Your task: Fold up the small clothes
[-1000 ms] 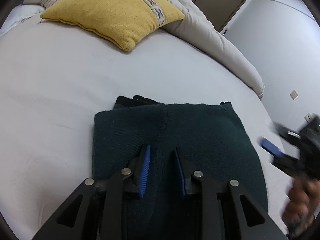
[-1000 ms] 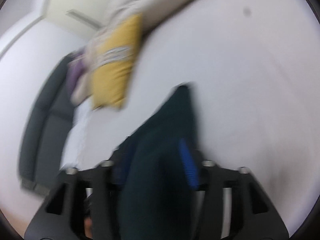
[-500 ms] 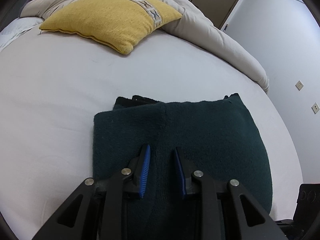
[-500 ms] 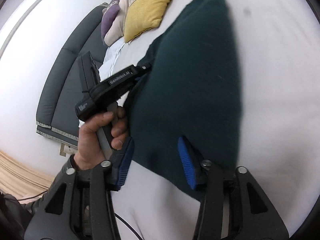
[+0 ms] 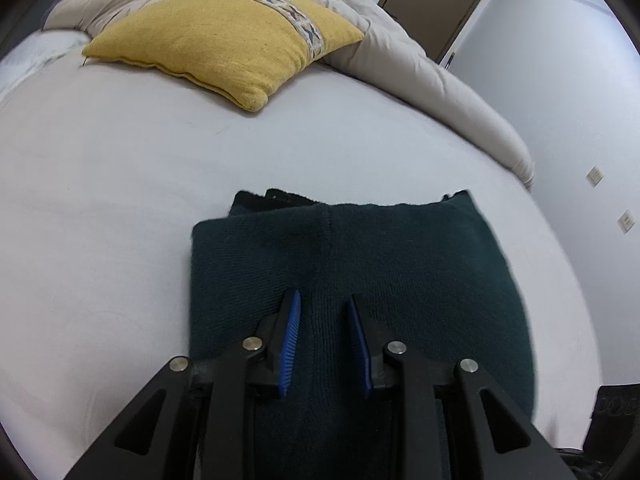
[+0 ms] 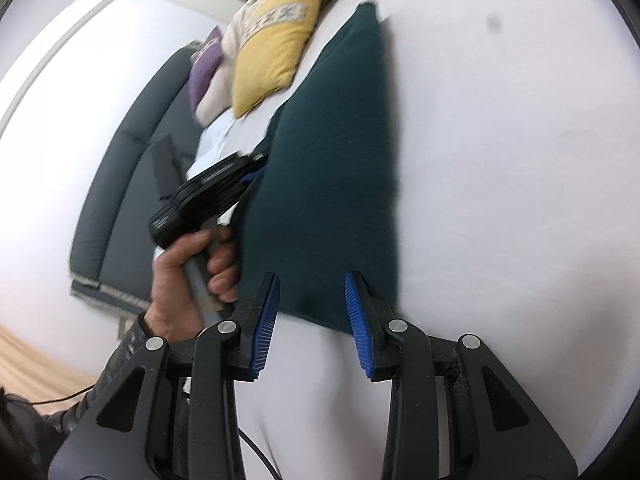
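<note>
Lying flat now on the white bed (image 5: 100, 184), well short of the yellow pillow (image 5: 224, 40) at the head end: dark green garment (image 5: 352, 280), folded over into a rough rectangle, a black layer peeking out at its far edge. A second ago draped between the right claw's pads in mid-air; since released. Right claw (image 6: 312, 312) pulled back to the garment's near edge, jaws just narrowed, pads apart and astride that edge with no visible pinch. Left claw (image 5: 324, 336) unmoved over the garment's near side, pads parted with a ridge of cloth between them; whether pressing, cannot tell. Left hand (image 6: 188, 276) wrapped round its handle. Fold looks laid; probably squaring or another fold next.
</note>
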`<state>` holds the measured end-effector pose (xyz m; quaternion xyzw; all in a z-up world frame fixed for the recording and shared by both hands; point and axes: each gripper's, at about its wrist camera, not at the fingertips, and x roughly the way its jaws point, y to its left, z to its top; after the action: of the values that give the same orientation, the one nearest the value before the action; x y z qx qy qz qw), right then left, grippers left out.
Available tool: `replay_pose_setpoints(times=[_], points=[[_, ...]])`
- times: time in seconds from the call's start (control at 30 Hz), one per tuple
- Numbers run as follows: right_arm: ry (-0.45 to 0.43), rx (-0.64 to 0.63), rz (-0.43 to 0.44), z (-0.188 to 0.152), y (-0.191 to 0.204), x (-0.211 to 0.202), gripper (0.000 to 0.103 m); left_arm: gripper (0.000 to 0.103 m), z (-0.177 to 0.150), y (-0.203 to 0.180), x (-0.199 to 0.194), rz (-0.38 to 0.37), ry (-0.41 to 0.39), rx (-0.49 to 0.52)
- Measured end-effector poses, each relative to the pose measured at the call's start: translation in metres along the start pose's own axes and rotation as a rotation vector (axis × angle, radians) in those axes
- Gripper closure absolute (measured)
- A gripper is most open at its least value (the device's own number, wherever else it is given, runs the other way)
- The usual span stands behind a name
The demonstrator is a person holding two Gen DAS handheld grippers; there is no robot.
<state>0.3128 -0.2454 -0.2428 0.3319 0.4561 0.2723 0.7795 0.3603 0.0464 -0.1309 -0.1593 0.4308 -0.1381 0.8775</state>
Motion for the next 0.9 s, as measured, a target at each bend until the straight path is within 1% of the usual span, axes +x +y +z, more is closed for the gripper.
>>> replay_pose_setpoints(times=[0.03, 0.07, 0.1, 0.13, 0.17, 0.2, 0.23, 0.27, 0.33, 0.4, 0.47, 0.5, 0.6, 0.7, 0.77, 0.87, 0.9], points=[[-0.021, -0.006, -0.044, -0.003, 0.001, -0.011, 0.064, 0.075, -0.003, 0.004, -0.008, -0.019, 0.0, -0.018], [-0.037, -0.013, -0.106, -0.005, 0.002, -0.02, 0.055, 0.075, -0.007, 0.011, -0.02, -0.034, 0.0, -0.038], [-0.057, -0.019, -0.165, -0.006, 0.001, -0.029, 0.044, 0.074, -0.01, 0.016, -0.03, -0.034, -0.005, -0.056], [-0.084, -0.026, -0.184, -0.008, 0.002, -0.038, 0.044, 0.067, -0.014, 0.022, -0.045, -0.017, -0.019, -0.081], [-0.097, -0.025, -0.182, -0.008, 0.003, -0.043, 0.044, 0.059, -0.018, 0.029, -0.062, 0.0, -0.047, -0.102], [-0.111, -0.024, -0.181, -0.007, 0.004, -0.047, 0.043, 0.042, -0.02, 0.033, -0.075, 0.019, -0.075, -0.115], [-0.127, -0.025, -0.177, -0.004, 0.007, -0.05, 0.038, 0.032, -0.023, 0.039, -0.087, 0.035, -0.102, -0.123], [-0.135, -0.024, -0.176, 0.0, 0.009, -0.051, 0.035, 0.029, -0.024, 0.044, -0.094, 0.039, -0.109, -0.126], [-0.134, -0.038, -0.174, 0.01, 0.019, -0.044, 0.033, 0.028, -0.024, 0.054, -0.093, 0.018, -0.073, -0.151], [-0.12, -0.07, -0.169, 0.02, 0.029, -0.033, 0.032, 0.028, -0.024, 0.063, -0.081, -0.022, -0.006, -0.193], [-0.098, -0.081, -0.187, 0.033, 0.035, -0.018, 0.032, 0.028, -0.027, 0.062, -0.065, -0.039, 0.051, -0.194], [-0.09, -0.075, -0.192, 0.04, 0.035, -0.014, 0.032, 0.028, -0.029, 0.057, -0.059, -0.042, 0.065, -0.185], [-0.073, -0.038, -0.201, 0.062, 0.031, 0.001, 0.032, 0.023, -0.03, 0.05, -0.045, -0.046, 0.078, -0.182], [-0.044, -0.007, -0.213, 0.077, 0.022, 0.018, 0.032, 0.023, -0.022, 0.049, -0.035, -0.051, 0.081, -0.188], [0.0, 0.013, -0.199, 0.084, 0.013, 0.034, 0.032, 0.024, -0.017, 0.045, -0.026, -0.039, 0.106, -0.166], [0.002, 0.032, -0.161, 0.091, 0.006, 0.05, 0.033, 0.024, -0.012, 0.037, -0.018, -0.02, 0.135, -0.116], [0.003, 0.038, -0.159, 0.093, 0.005, 0.053, 0.033, 0.026, -0.011, 0.036, -0.015, -0.022, 0.145, -0.111]])
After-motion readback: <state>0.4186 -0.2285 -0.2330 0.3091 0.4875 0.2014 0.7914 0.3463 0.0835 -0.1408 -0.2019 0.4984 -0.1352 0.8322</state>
